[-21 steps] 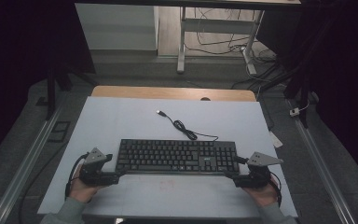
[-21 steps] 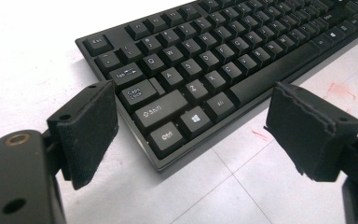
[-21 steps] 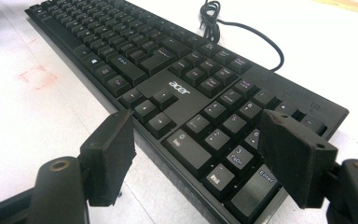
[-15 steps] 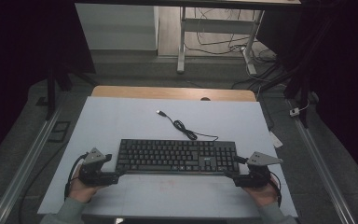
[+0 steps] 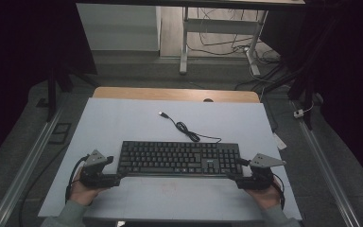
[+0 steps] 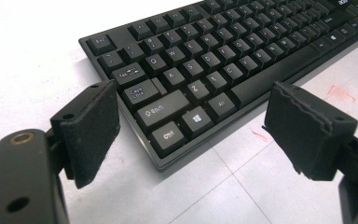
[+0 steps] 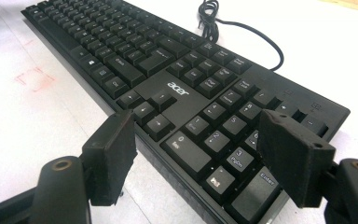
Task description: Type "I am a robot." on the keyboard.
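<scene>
Keyboard (image 5: pixel 179 158): I see its ends between the jaws of my left gripper (image 6: pixel 191 126) and right gripper (image 7: pixel 200 154), both spread, pads clear.

Black keyboard (image 5: pixel 179 158), flat on the white table (image 5: pixel 123 118), keys up.

Full-size Acer board with numpad, long axis running left-right across the table, near the person's edge. Its black cable (image 5: pixel 189 132) leaves the rear edge, coils once and ends in a loose USB plug (image 5: pixel 162 113) lying on the table behind it. Bottom-left corner at the Ctrl key (image 6: pixel 168 136); Enter key (image 7: pixel 254 193) at the right end.
</scene>
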Demonstrator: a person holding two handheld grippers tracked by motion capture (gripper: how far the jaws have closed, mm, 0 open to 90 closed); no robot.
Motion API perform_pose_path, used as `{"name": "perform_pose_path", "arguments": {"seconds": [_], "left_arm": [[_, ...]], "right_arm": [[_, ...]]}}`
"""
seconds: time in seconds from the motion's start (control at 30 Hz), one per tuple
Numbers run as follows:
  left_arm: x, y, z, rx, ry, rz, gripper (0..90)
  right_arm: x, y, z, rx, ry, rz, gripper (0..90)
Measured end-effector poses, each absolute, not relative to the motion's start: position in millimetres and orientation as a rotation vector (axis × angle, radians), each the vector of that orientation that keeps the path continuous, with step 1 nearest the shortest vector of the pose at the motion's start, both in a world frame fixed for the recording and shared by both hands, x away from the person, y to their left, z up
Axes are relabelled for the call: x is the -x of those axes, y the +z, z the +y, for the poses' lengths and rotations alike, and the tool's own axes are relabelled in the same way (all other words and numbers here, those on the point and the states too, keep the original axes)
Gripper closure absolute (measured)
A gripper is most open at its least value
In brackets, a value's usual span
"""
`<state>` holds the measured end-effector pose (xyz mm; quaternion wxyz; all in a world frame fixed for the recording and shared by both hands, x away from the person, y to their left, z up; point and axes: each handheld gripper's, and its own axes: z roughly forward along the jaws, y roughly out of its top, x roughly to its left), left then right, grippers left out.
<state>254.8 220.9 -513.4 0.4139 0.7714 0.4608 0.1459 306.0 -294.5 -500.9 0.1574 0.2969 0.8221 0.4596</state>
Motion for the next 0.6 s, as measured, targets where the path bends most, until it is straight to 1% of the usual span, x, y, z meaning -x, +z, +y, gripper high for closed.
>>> {"name": "perform_pose_path", "arguments": {"seconds": [0.37,0.6], "left_arm": [[-254.9,-510.0,218.8,-1.934,0.358,1.149,20.8],[-255.5,-508.7,218.8,-1.928,0.359,1.159,21.1]], "right_arm": [[-308.2,-498.4,-284.0,-0.837,1.322,2.355,29.3],[-311.9,-494.1,-269.4,-0.817,1.349,2.358,29.5]]}}
